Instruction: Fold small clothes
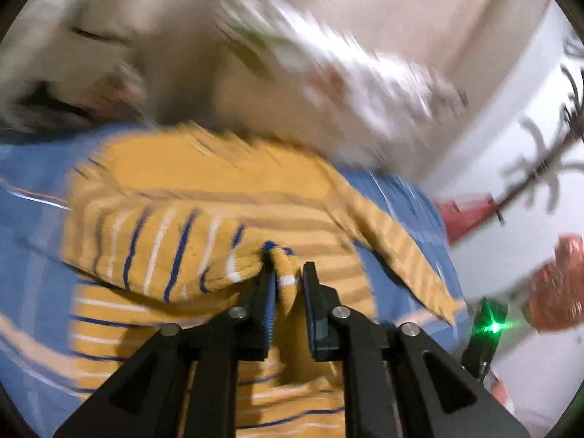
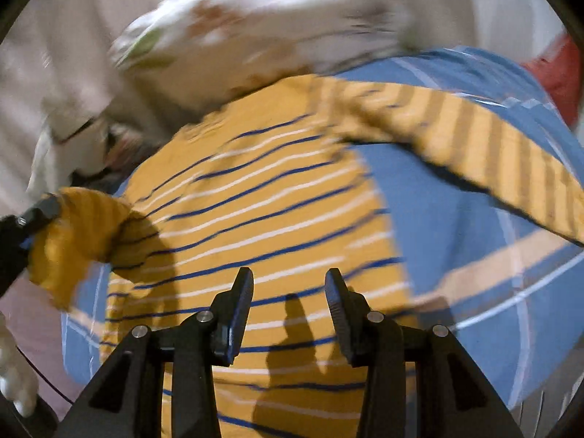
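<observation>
Left tool (image 1: 288, 273) pinches yellow striped shirt (image 2: 277, 197) fold; right tool (image 2: 288, 284) parted, empty; floral cloth (image 2: 233, 29) beyond on blue sheet (image 2: 456, 219).

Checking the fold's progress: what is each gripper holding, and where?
Left gripper pinches the yellow striped top by a sleeve end; right gripper holds nothing, jaws apart.

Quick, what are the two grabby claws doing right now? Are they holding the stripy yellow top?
Left gripper: closed on a fold of the yellow striped top.
Right gripper: open, holding nothing, above the top.
</observation>
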Demonstrator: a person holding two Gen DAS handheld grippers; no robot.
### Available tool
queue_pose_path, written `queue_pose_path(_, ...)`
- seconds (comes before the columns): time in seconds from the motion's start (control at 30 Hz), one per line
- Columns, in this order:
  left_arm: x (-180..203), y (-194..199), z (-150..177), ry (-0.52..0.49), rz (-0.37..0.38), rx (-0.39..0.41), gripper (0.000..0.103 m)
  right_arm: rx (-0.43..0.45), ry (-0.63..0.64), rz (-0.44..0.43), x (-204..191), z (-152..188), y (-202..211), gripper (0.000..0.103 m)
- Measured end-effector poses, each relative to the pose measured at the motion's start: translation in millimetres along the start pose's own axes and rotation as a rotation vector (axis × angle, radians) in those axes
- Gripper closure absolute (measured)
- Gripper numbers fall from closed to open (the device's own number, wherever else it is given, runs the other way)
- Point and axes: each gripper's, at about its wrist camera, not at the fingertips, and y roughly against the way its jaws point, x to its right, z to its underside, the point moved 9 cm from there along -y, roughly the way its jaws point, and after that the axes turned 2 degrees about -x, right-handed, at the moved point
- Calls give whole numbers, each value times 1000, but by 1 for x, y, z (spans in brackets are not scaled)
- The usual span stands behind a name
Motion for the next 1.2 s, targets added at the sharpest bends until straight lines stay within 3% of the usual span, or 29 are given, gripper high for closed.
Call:
queue_pose_path(0.07, 26, -34, 25, 3, 81, -130, 90, 7, -19, 17, 20, -2, 4, 57)
queue_pose_path(0.23, 40, -45, 63, -61, 66, -192, 90, 8, -11, 13, 37, -11, 7, 53)
queue_pose_path(0.33, 16, -33, 71, -30, 4, -175, 85, -10, 36, -34, 32, -18, -1, 53)
queue_pose_path(0.57, -76, 6, 70, 172, -176, -91, 85, -96, 128, -140, -11, -40, -52, 53)
queue_pose_path(0.77, -131, 36, 56, 271, -265, -32, 84, -214, 212, -165, -45, -22, -92, 51)
queue_pose_path(0.83, -145, 33, 47, 267, -274, -28, 83, -246, 267, -192, -58, -16, -96, 92)
queue_pose_path(0.87, -151, 31, 42, 269, -273, -27, 83, -264, 297, -191, -63, -16, -96, 92)
queue_pose_path(0.93, -159, 25, 31, 283, -265, -21, 83, -205, 346, -134, -68, -36, -86, 92)
queue_pose_path(1.03, -169, 27, 13, 292, -249, 6, 83, 14, 392, -73, -81, -96, -40, 92)
queue_pose_path(1.07, -173, 26, 8, 294, -247, 9, 83, 129, 420, -35, -88, -119, -14, 92)
queue_pose_path(1.13, -180, 19, 2, 301, -244, 0, 82, 260, 439, 15, -92, -138, 14, 90)
queue_pose_path(1.17, -184, 15, 1, 305, -243, -9, 82, 313, 430, 58, -86, -144, 23, 87)
queue_pose_path(1.2, -188, 12, 1, 310, -243, -16, 82, 322, 419, 87, -79, -144, 21, 69)
